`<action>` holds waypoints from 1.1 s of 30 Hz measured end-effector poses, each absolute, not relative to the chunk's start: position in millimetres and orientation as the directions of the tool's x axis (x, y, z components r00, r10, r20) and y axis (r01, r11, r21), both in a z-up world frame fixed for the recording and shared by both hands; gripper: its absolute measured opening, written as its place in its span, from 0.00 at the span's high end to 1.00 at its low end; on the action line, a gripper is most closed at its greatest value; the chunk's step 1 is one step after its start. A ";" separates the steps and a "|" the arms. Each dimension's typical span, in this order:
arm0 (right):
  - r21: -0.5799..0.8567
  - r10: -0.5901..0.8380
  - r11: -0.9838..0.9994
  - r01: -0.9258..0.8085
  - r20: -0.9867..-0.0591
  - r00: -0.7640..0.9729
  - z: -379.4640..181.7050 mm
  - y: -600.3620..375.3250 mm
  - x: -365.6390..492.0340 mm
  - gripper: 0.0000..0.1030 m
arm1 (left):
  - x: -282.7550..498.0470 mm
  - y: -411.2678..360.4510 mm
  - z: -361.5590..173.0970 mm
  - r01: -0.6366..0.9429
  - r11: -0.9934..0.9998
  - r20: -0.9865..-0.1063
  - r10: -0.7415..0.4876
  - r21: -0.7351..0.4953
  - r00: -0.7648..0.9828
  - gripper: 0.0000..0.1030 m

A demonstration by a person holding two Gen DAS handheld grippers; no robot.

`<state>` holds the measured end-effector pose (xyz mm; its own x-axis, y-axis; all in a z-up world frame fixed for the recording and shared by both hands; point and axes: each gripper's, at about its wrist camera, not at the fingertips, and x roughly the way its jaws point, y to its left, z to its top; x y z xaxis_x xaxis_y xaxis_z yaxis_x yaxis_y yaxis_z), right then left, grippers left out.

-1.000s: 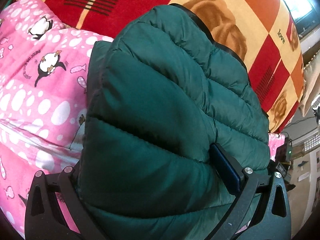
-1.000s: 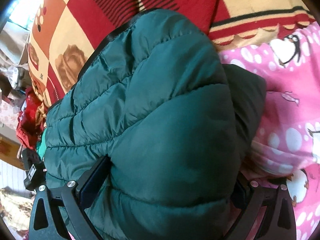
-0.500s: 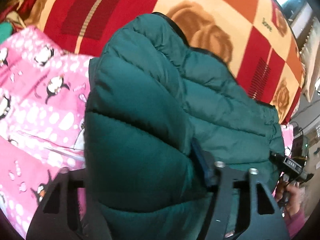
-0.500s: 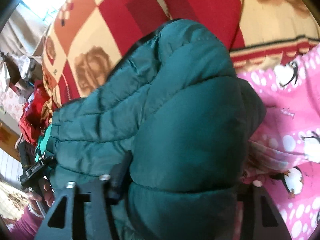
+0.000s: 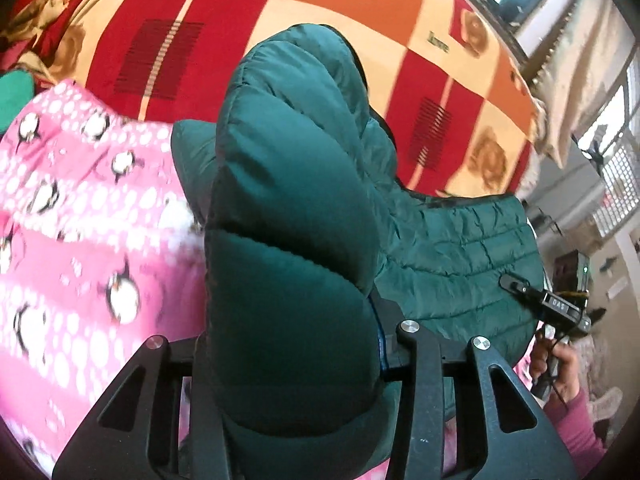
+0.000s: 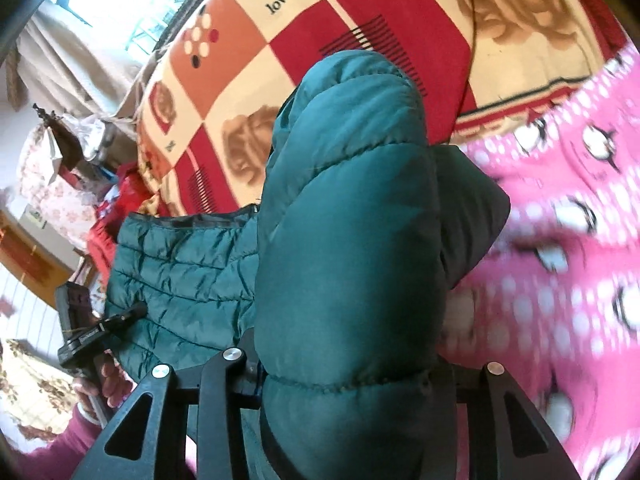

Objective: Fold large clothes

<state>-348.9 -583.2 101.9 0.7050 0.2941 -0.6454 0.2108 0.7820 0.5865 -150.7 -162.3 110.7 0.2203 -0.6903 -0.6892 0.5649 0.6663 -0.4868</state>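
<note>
Jaws of left gripper (image 5: 294, 354) clamp a puffy fold of green jacket (image 5: 292, 240), raised above the pink penguin blanket (image 5: 80, 220). Right view: right gripper (image 6: 348, 364) likewise pinches the jacket's other end over the checked bedspread (image 6: 360, 20). Fold midway, unfinished. No containers visible.
</note>
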 end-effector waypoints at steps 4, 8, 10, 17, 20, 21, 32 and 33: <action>0.590 0.297 0.767 0.251 -0.674 0.677 89.4 -577.1 -390.4 0.57 | -170.8 -150.0 91.4 0.557 0.694 -0.734 -0.648 -0.457 0.205 0.60; 0.549 0.219 0.728 0.411 -0.754 0.619 54.6 -583.6 -399.1 0.22 | -171.2 -149.6 64.3 0.520 0.751 -0.779 -0.583 -0.407 0.232 0.32; 0.514 0.186 0.731 0.449 -0.782 0.594 38.1 -584.7 -396.3 0.15 | -168.3 -148.4 52.3 0.484 0.777 -0.793 -0.561 -0.404 0.239 0.22; 0.391 0.039 0.784 0.482 -0.805 0.591 63.5 -570.6 -401.1 0.16 | -178.7 -142.3 68.0 0.489 0.817 -0.794 -0.502 -0.305 0.342 0.19; 0.331 -0.048 0.803 0.496 -0.793 0.607 86.3 -565.7 -413.9 0.15 | -189.0 -137.3 83.4 0.504 0.838 -0.771 -0.458 -0.208 0.442 0.19; 0.314 -0.072 0.808 0.498 -0.786 0.614 93.6 -562.5 -417.8 0.15 | -194.2 -136.3 90.4 0.508 0.842 -0.761 -0.447 -0.182 0.469 0.19; 0.220 -0.158 0.863 0.455 -0.738 0.656 127.4 -502.0 -420.2 0.11 | -256.0 -161.8 128.5 0.564 0.824 -0.672 -0.450 -0.059 0.587 0.19; 0.227 -0.149 0.864 0.450 -0.737 0.659 126.9 -496.3 -419.0 0.11 | -260.2 -166.4 128.5 0.569 0.820 -0.671 -0.455 -0.060 0.585 0.19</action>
